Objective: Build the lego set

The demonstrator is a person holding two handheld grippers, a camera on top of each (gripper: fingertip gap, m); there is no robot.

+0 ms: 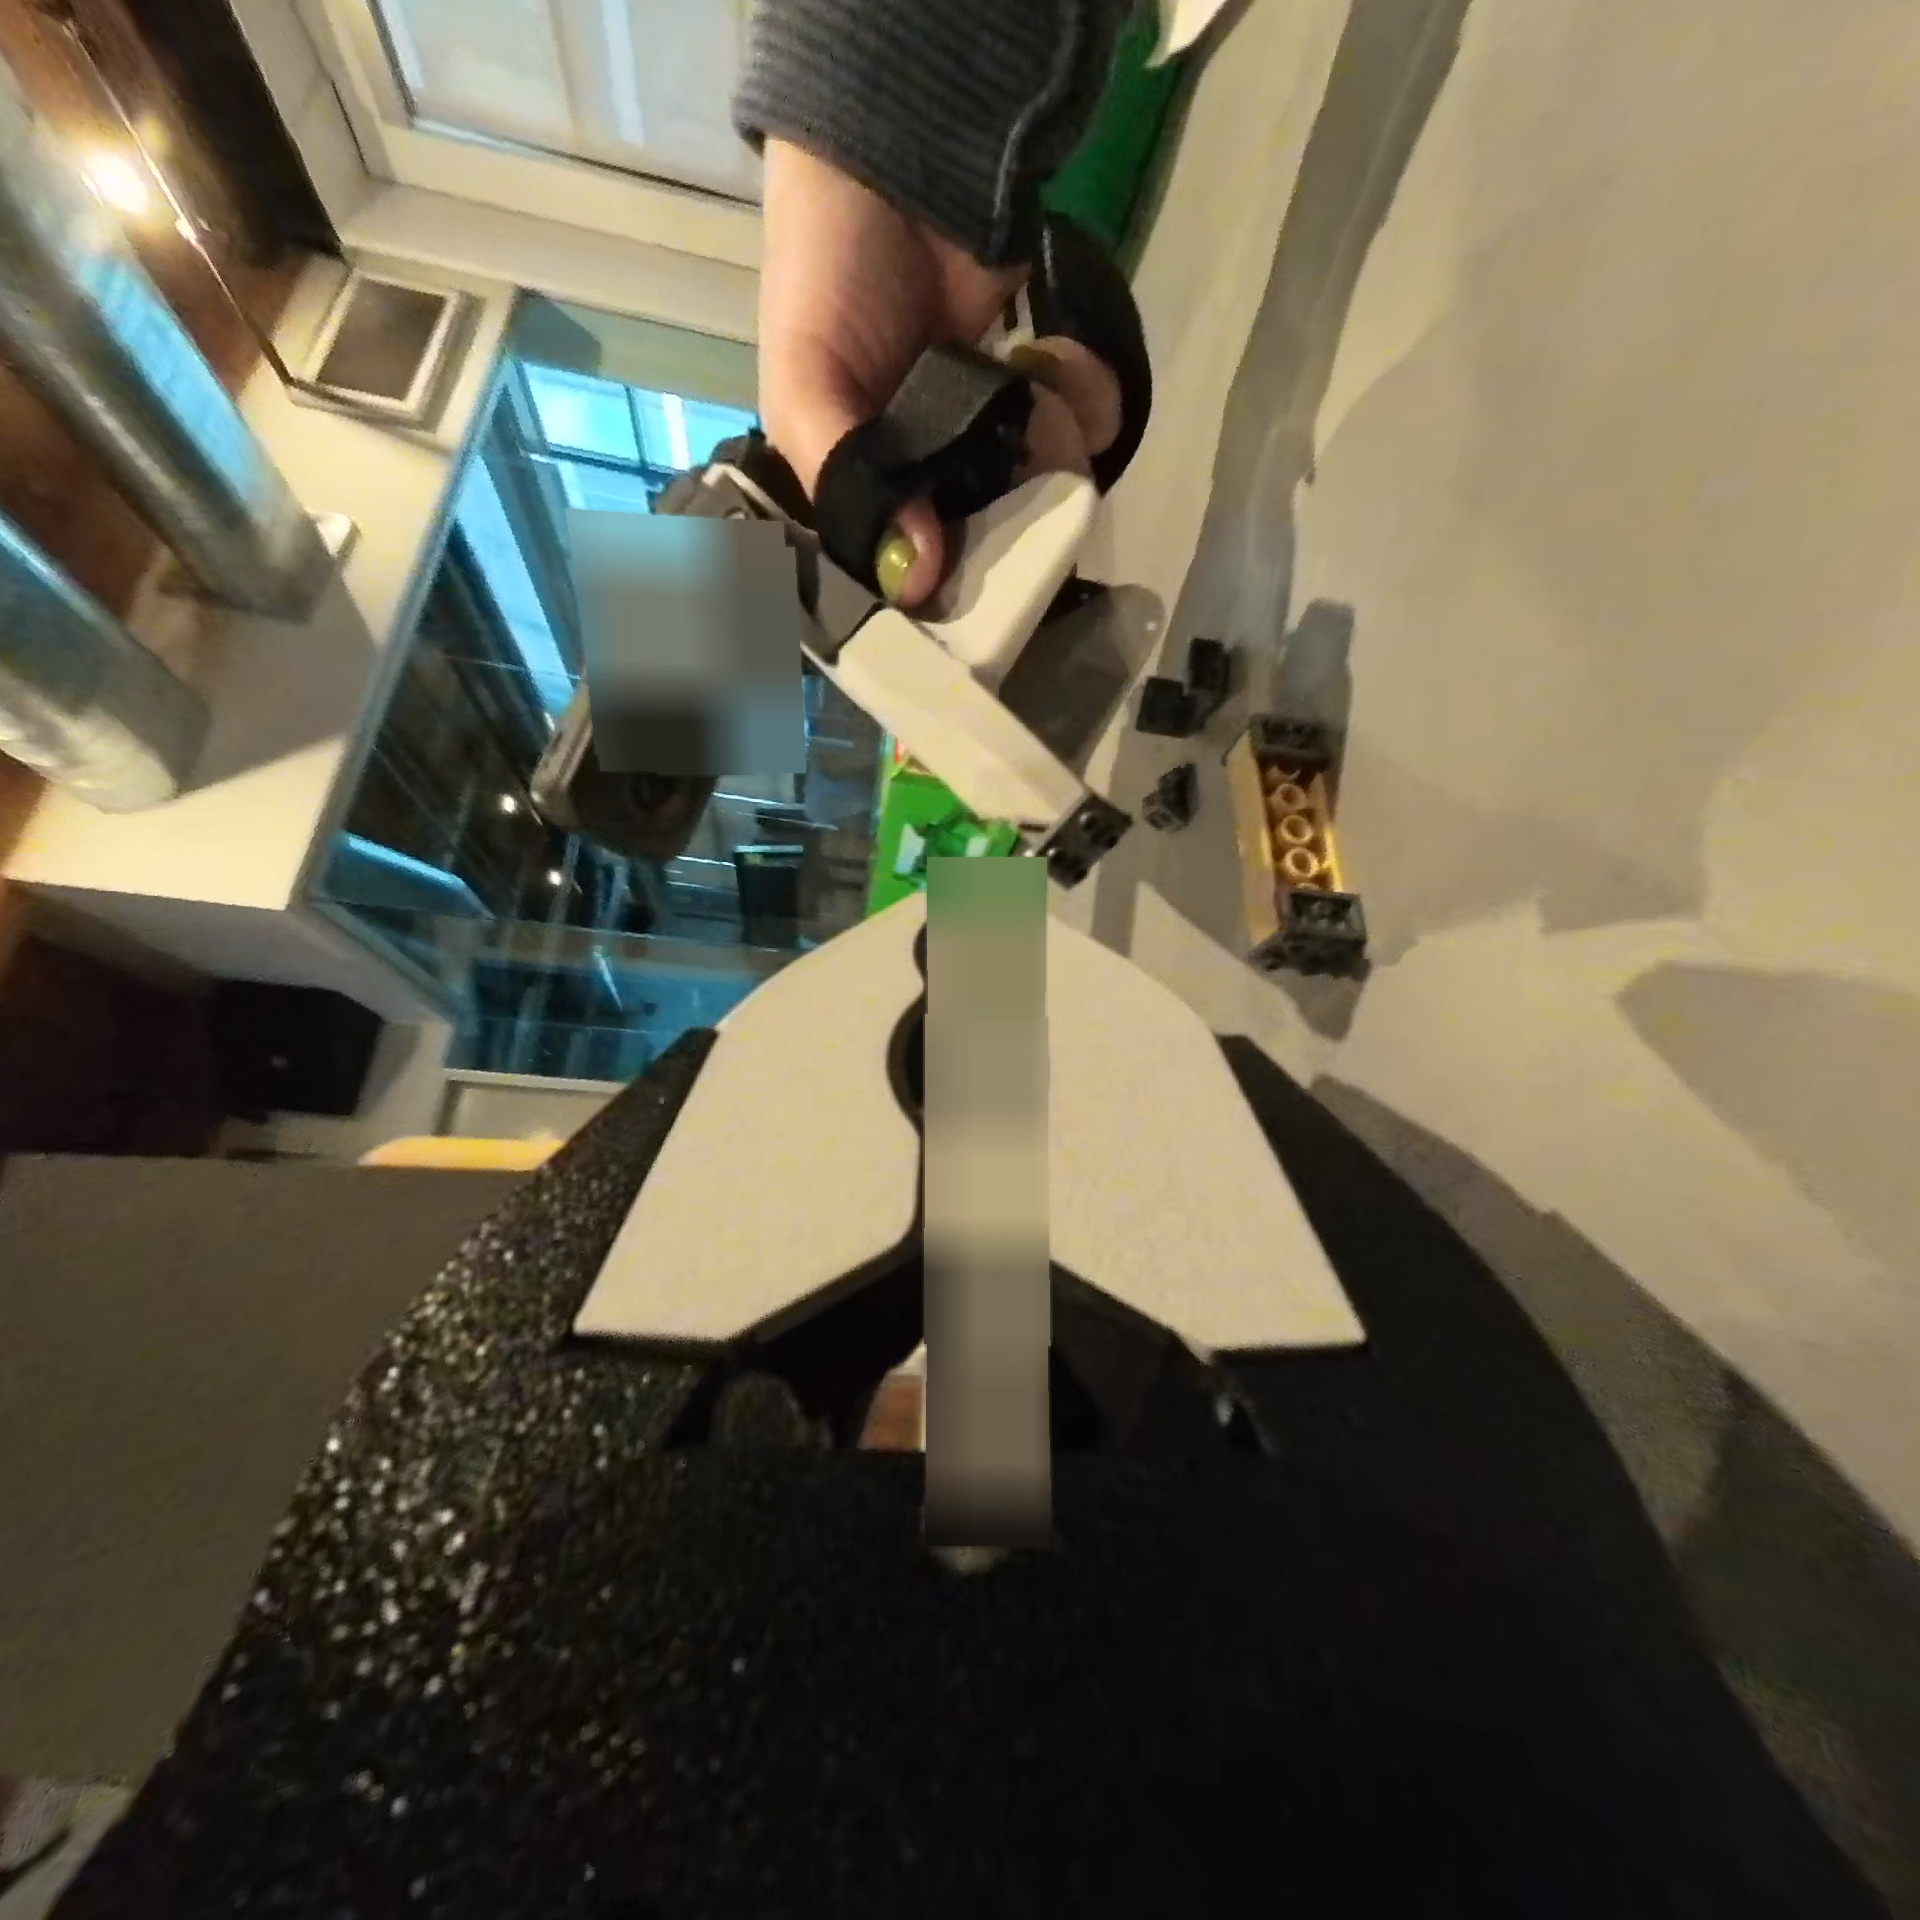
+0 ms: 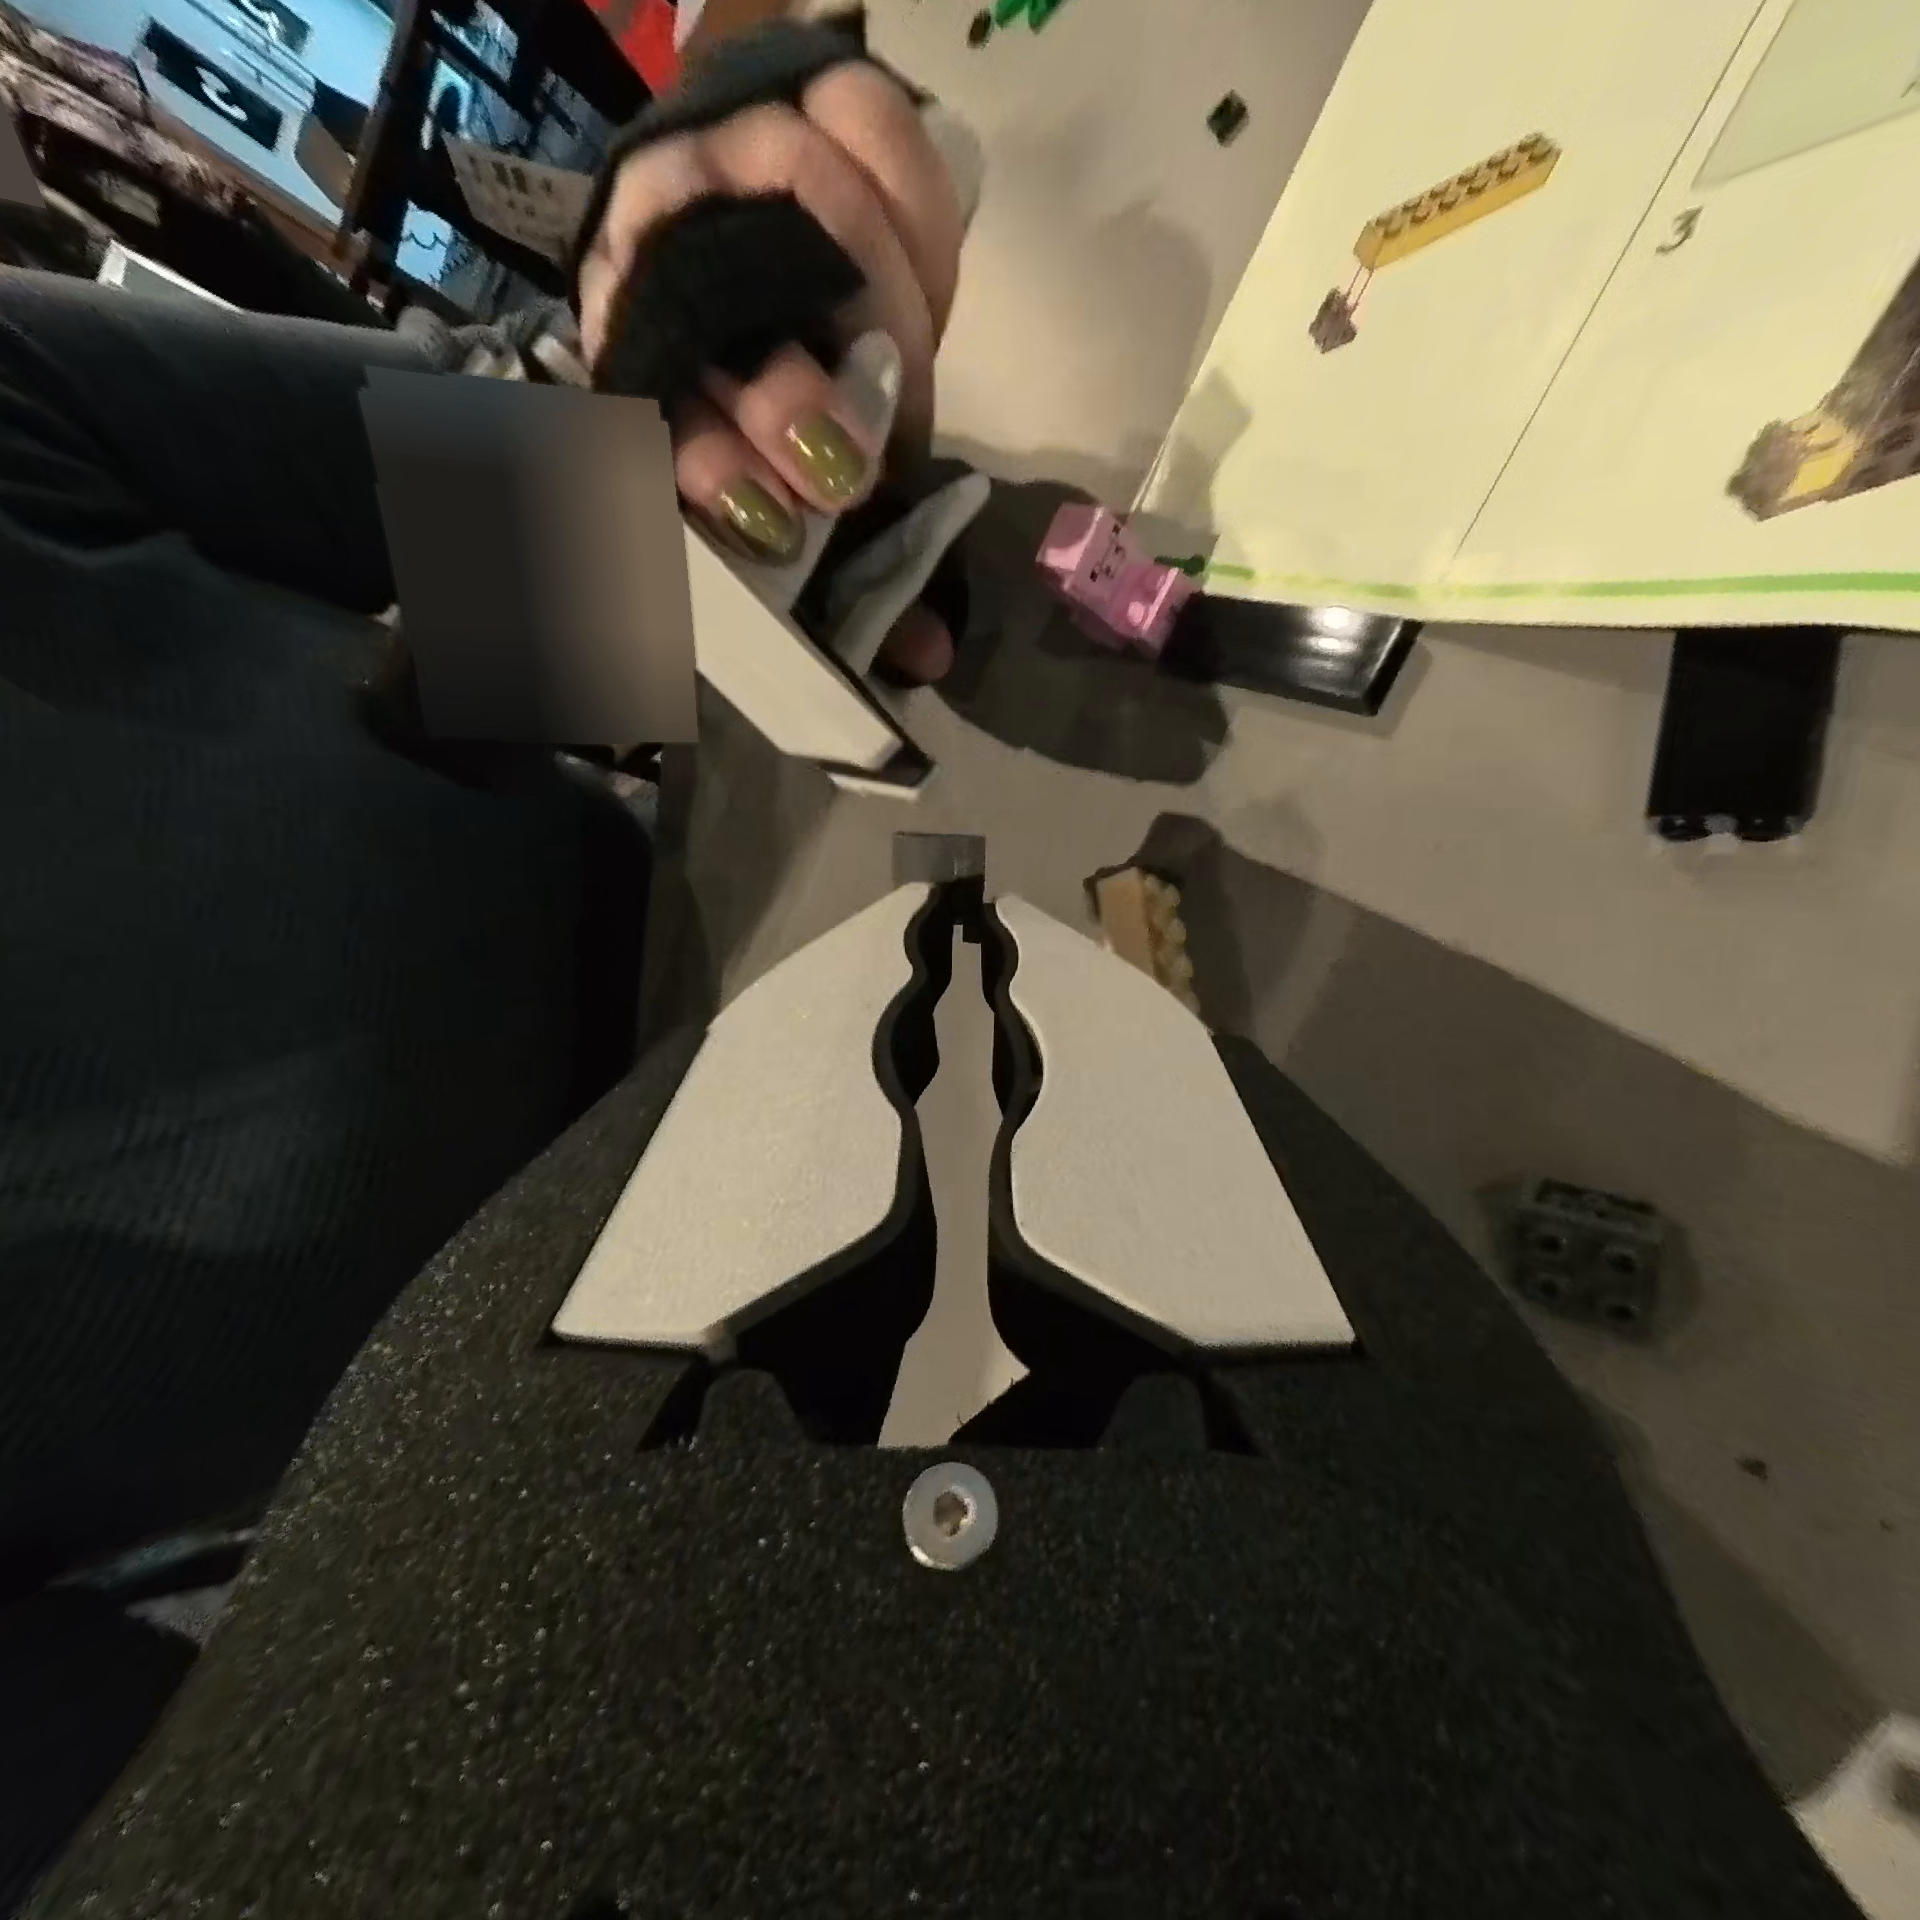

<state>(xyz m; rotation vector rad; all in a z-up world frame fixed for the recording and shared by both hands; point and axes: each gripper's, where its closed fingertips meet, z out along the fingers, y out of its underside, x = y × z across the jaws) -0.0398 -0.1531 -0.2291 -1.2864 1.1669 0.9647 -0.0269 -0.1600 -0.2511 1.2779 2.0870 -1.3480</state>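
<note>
Right gripper (image 2: 940, 883) nearly closed, pinching 1 small black brick (image 2: 938, 854) at 12 o'clock. Left gripper (image 2: 883, 774): opening can't tell. Yellow brick (image 1: 1299, 831) w/ 2 black pieces at 1 o'clock; 2 loose black pieces (image 1: 1184, 686) beside it on table (image 1: 1610, 520).

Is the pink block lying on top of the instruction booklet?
No, the pink block lies on the table beside the instruction booklet, just off its lower corner.

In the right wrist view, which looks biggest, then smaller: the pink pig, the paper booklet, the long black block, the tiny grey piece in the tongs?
1. Paper booklet
2. Long black block
3. Pink pig
4. Tiny grey piece, though it sits nearer the camera than the pig.
</note>
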